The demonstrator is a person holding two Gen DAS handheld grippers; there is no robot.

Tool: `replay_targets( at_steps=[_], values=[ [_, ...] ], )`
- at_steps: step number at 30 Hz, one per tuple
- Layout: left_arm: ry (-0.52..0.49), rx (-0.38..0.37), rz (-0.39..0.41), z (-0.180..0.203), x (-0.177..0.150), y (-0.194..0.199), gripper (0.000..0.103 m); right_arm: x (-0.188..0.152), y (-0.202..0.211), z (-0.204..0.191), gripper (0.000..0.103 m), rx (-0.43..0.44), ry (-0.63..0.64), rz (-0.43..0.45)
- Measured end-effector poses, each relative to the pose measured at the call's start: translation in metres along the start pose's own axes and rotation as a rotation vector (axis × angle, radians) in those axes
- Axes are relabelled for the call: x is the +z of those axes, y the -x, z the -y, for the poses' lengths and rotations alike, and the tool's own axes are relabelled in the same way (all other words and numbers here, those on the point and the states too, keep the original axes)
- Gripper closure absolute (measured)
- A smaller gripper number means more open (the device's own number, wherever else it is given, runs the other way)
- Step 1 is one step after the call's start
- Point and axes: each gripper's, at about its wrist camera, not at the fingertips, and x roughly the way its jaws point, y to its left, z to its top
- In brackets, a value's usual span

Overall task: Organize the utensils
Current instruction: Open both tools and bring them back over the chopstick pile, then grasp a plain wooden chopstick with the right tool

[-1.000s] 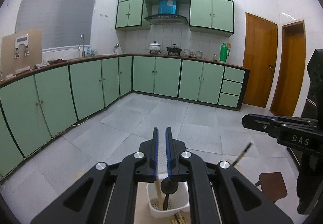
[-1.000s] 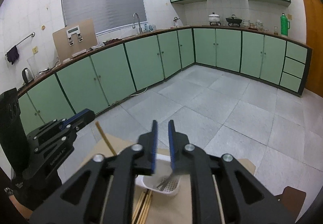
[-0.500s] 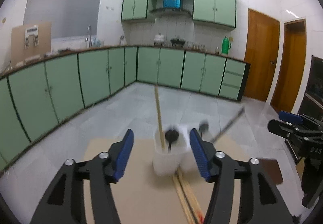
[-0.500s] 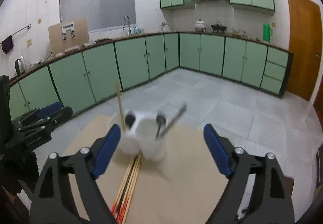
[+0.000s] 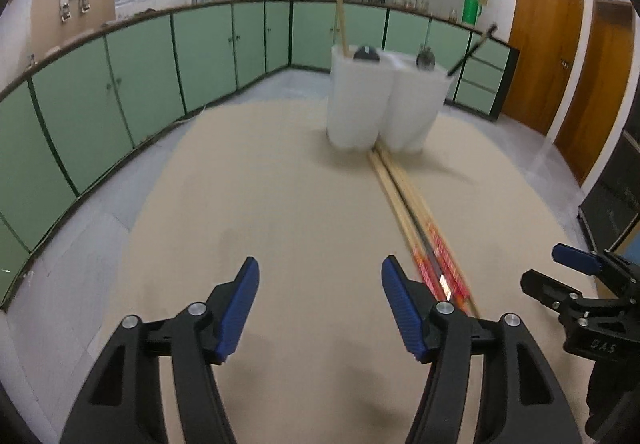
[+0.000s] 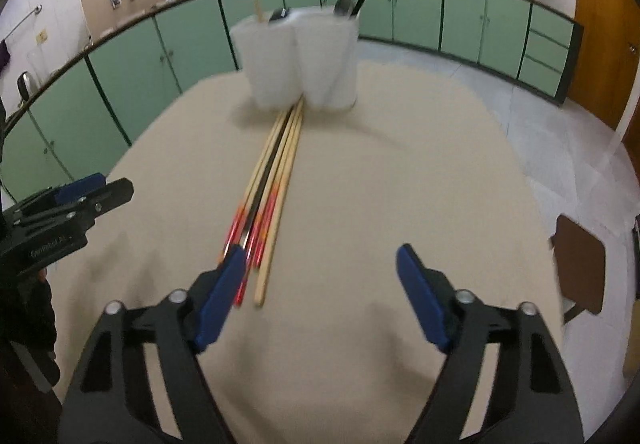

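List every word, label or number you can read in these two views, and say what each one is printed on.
"DAS": white letters on the black body of the right gripper, seen from the left wrist view.
White lettering on the black body of the left gripper, seen from the right wrist view: too blurred to read with certainty.
Chopsticks and utensil holder: no readable text.

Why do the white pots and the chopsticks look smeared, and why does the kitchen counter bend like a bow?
Left wrist view: motion blur smears the white holder and chopsticks; the counter bows from the fisheye lens. Right wrist view: the same blur on holder and chopsticks, soft shadows on the table, dark corners around the round image.
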Motion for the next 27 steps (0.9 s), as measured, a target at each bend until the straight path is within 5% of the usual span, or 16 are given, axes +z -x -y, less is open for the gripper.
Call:
replay_targets(
  at_steps=[10, 17, 27],
  values=[
    [-0.008, 0.019, -0.062, 0.004, -0.03, -0.006, 0.04, -0.016, -0.018, -0.026, 0.071, 0.025, 0.04, -0.062],
    [-0.005, 0.024, -0.074, 0.001, -0.034, -0.007, 0.04, -0.022, -0.026, -0.031, 0.076, 0.027, 0.044, -0.08],
    [-0.013, 0.012, -0.087, 0.006, -0.037, -0.01, 0.04, -0.021, -0.03, -0.034, 0.096, 0.012, 0.062, -0.058]
  ],
)
